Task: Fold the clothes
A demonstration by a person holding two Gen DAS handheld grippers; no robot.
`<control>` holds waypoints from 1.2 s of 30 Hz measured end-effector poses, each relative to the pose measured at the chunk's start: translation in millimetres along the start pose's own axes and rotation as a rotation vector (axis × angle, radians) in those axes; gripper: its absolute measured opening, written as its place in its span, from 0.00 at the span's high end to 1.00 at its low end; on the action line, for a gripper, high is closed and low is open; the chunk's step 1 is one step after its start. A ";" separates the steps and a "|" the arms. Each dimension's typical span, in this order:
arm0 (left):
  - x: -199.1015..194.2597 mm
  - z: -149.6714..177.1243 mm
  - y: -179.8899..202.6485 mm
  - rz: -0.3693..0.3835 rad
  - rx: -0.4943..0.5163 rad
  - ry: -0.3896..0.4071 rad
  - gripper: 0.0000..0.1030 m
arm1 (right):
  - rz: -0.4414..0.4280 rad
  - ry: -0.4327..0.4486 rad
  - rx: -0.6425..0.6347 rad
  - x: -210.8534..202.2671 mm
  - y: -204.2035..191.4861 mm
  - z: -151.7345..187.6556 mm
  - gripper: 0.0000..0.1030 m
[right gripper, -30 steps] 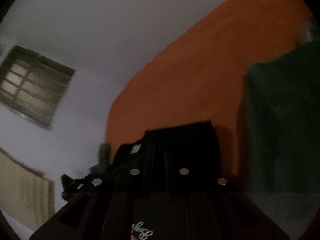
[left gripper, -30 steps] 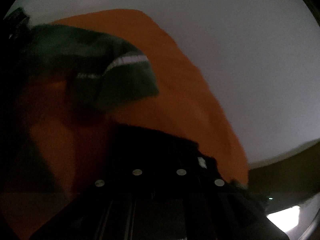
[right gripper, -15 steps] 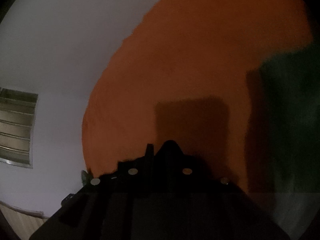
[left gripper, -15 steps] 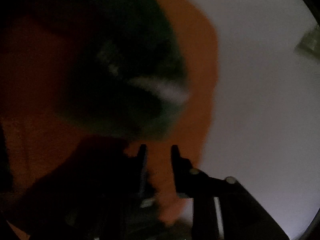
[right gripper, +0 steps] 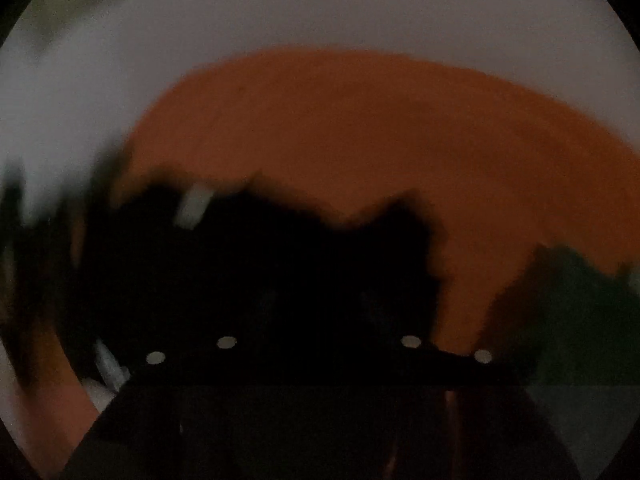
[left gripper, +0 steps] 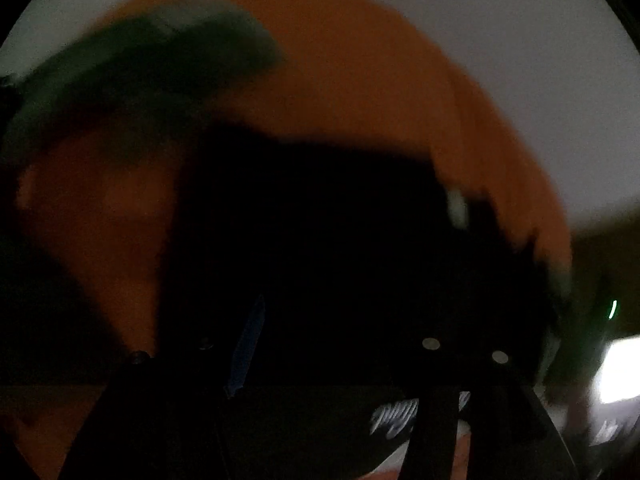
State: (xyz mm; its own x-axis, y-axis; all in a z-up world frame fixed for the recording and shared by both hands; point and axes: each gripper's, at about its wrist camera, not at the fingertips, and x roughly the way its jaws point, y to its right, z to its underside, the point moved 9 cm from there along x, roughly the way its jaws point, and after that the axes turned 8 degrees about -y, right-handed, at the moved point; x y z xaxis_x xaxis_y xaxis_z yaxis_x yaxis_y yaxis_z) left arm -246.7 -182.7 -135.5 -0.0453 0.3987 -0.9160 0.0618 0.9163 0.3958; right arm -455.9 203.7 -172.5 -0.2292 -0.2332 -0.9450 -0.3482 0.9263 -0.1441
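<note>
Both views are dim and smeared by motion. An orange cloth (left gripper: 360, 80) (right gripper: 380, 128) lies spread on a pale surface. A dark green garment (left gripper: 140, 64) rests on it at the upper left of the left wrist view and shows at the lower right of the right wrist view (right gripper: 580, 304). My left gripper (left gripper: 320, 220) is a black silhouette over the orange cloth; its jaws stand wide and are opening, and I make out nothing between them. My right gripper (right gripper: 340, 236) also points down at the orange cloth. Its jaws stand a little apart and are closing, with orange showing in the gap.
The pale tabletop (left gripper: 520, 40) (right gripper: 320, 8) surrounds the orange cloth. Its edge and a dark area (left gripper: 600, 248) lie at the right of the left wrist view, with a bright rectangle (left gripper: 616, 368) and a small green light (left gripper: 612, 308) below.
The left jaws went from shut to wide apart, and the green garment now lies farther off at the upper left. The right view rolled, the window left it, and the right jaws parted.
</note>
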 end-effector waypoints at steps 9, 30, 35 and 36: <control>29.8 -59.6 -2.3 -0.153 -0.086 -0.011 0.45 | 0.117 -0.090 0.125 42.3 -6.6 -46.8 0.85; -11.3 104.9 -1.7 0.051 -0.048 0.034 0.42 | -0.149 -0.008 0.323 -0.7 -87.5 88.2 0.82; -4.3 173.5 47.0 0.161 0.013 0.064 0.42 | -0.117 0.106 0.334 -13.2 -109.4 153.2 0.82; 7.5 153.6 54.1 0.138 0.036 0.080 0.42 | -0.095 0.125 0.341 -14.6 -113.2 154.6 0.82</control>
State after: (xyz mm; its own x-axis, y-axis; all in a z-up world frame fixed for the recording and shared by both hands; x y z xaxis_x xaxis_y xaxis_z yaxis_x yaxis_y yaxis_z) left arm -90.6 -136.0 -131.2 -0.1131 0.5238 -0.8443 0.1086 0.8512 0.5135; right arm -272.6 148.0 -187.8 -0.3273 -0.3374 -0.8826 -0.0554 0.9393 -0.3385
